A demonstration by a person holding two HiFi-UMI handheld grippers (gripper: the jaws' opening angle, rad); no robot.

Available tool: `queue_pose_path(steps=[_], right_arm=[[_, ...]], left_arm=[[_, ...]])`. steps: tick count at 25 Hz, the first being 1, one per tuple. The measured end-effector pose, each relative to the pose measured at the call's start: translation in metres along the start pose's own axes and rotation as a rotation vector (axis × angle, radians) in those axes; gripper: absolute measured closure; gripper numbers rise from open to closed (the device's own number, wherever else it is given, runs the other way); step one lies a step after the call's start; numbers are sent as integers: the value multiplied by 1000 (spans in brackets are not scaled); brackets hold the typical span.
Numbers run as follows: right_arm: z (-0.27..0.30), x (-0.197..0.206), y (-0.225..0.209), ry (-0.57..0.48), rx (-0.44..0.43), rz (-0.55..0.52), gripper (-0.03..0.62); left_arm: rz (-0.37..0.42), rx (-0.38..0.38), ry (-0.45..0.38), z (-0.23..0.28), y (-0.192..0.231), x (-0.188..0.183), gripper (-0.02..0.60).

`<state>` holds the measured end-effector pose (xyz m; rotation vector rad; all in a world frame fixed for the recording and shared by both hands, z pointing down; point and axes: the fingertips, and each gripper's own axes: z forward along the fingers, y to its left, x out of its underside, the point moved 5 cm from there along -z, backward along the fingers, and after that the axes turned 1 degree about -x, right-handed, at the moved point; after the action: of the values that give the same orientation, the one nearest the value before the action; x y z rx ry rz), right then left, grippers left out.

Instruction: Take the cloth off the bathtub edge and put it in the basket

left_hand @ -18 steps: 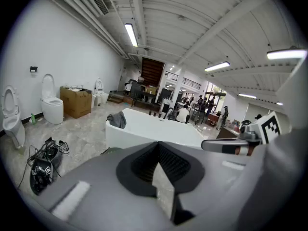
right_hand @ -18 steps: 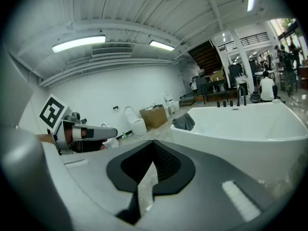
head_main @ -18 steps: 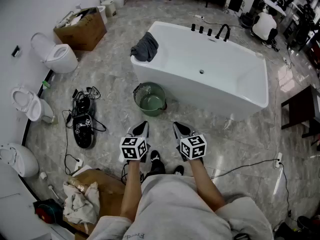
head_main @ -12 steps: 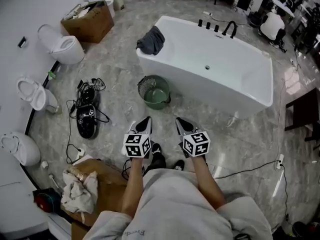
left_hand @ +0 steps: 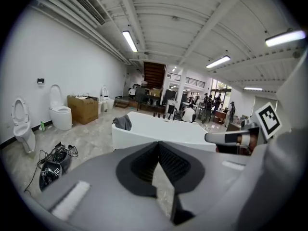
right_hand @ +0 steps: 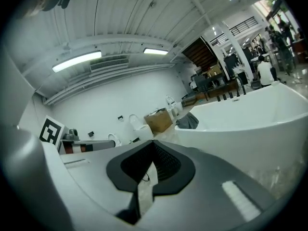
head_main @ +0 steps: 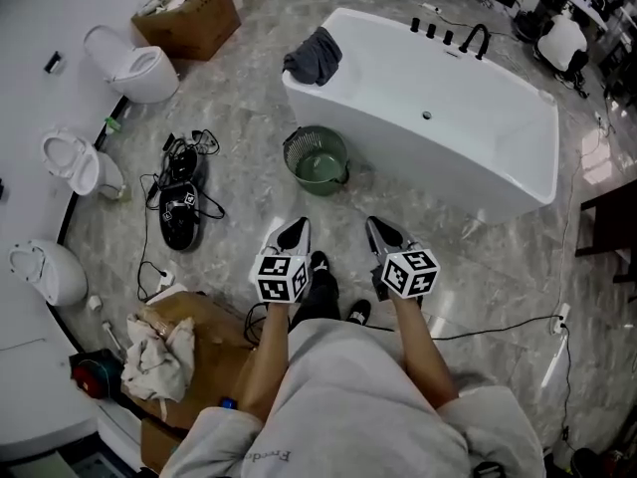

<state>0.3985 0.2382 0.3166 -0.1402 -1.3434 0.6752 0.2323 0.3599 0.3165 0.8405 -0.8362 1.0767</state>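
A dark grey cloth (head_main: 314, 56) hangs over the left corner of the white bathtub (head_main: 468, 127); it also shows in the left gripper view as the cloth (left_hand: 123, 122) and in the right gripper view as the cloth (right_hand: 187, 121). A round green mesh basket (head_main: 317, 160) stands on the floor in front of that corner. My left gripper (head_main: 297, 231) and right gripper (head_main: 379, 231) are held side by side, well short of the basket and tub. Both are shut with nothing between their jaws.
Toilets (head_main: 136, 70) line the left wall, with a cardboard box (head_main: 194, 13) at the back. Black gear with cables (head_main: 181, 212) lies on the floor to the left. A box with rags (head_main: 159, 361) sits by my left side. A cable (head_main: 498, 327) runs along the floor at right.
The view has shifted: bathtub, basket and cloth now sit higher and further right in the head view, the grippers slightly lower and right. Both grippers remain shut and empty.
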Motion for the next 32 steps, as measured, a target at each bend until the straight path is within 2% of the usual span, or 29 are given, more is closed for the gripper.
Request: queue_pose_path(steps=[3, 8, 16, 21, 24, 29, 32], right_arm=[[8, -2, -13, 6, 3, 5, 592], [42, -16, -27, 55, 17, -38, 592], [128, -58, -58, 71, 60, -28, 592], [176, -78, -74, 79, 82, -13, 592], [204, -89, -78, 92, 71, -4, 592], [242, -97, -72, 141, -11, 9, 592], [261, -100, -74, 144, -4, -10, 592]], left_arm=[[-29, 3, 6, 18, 5, 0, 523], [-136, 107, 18, 63, 22, -17, 523], [-144, 105, 13, 137, 79, -64, 523], [-151, 196, 60, 170, 110, -80, 523], [-131, 185, 83, 186, 132, -87, 523], [-150, 160, 86, 199, 165, -95, 523], [-167, 137, 91, 206, 183, -91, 523]])
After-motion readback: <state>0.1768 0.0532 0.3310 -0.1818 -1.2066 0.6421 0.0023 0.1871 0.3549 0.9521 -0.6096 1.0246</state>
